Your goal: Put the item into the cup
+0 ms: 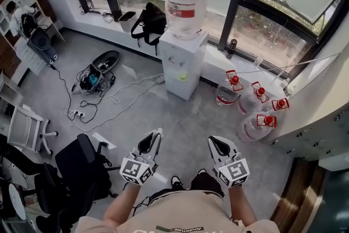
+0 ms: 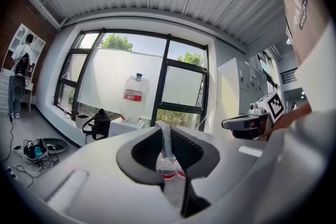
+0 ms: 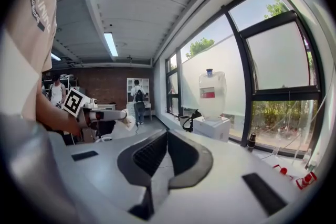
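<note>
Jaws of left gripper (image 1: 154, 138) tight on pale strip (image 2: 165, 136), of right gripper (image 1: 217, 143) together.

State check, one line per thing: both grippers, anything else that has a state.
left gripper: shut on thin pale item
right gripper: shut, nothing between fingers
water bottle: upright on dispenser, blue cap on
floor bottles: standing, red caps on
</note>
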Action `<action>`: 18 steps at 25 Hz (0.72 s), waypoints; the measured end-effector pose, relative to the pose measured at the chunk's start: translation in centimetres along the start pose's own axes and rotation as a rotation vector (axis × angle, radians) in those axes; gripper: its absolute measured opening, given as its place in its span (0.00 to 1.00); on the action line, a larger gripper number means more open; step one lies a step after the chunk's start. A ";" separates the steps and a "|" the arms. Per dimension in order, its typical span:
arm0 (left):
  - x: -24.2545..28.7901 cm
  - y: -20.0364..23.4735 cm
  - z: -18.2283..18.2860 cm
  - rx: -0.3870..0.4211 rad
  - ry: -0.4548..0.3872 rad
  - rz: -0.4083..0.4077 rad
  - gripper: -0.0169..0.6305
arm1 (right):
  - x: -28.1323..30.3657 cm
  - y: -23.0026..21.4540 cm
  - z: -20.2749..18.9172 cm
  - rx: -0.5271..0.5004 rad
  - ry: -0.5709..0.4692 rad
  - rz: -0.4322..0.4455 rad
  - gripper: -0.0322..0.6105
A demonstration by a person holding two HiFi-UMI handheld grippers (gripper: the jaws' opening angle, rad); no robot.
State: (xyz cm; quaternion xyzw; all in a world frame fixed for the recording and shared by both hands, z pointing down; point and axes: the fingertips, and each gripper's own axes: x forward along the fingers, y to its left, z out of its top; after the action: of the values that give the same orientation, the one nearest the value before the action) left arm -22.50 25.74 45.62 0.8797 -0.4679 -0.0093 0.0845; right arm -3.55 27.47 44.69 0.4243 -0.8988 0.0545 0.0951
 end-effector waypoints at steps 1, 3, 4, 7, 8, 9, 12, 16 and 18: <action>0.2 0.4 0.1 -0.005 0.001 -0.001 0.11 | 0.4 0.1 -0.1 -0.002 0.008 0.006 0.07; 1.1 1.1 0.1 -0.006 0.000 -0.005 0.12 | 1.4 -0.2 -0.5 -0.005 0.016 0.011 0.07; 1.6 1.4 0.0 -0.005 0.002 -0.005 0.11 | 1.9 -0.6 -0.6 -0.003 0.017 0.010 0.07; 3.8 1.9 -0.3 0.003 0.012 0.002 0.11 | 3.4 -2.5 -0.9 0.009 0.012 0.010 0.07; 4.5 2.0 -0.4 0.005 0.014 0.005 0.11 | 3.8 -3.3 -0.9 0.013 0.008 0.013 0.07; 5.4 1.9 -0.3 0.006 0.015 0.009 0.11 | 4.2 -4.1 -0.8 0.014 0.003 0.015 0.07; 8.5 1.6 0.3 -0.004 0.017 0.014 0.11 | 5.1 -7.4 -0.2 0.001 -0.010 0.016 0.07; 12.7 1.6 1.4 0.008 0.019 0.024 0.11 | 7.2 -12.0 0.4 -0.009 -0.023 0.033 0.07; 14.6 1.9 1.7 0.006 0.024 0.047 0.11 | 8.1 -14.1 0.6 -0.006 -0.026 0.046 0.07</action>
State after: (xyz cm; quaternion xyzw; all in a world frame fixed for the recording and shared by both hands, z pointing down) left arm -16.03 12.43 45.12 0.8689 -0.4872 0.0046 0.0878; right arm 2.19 12.35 46.14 0.4037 -0.9098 0.0482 0.0834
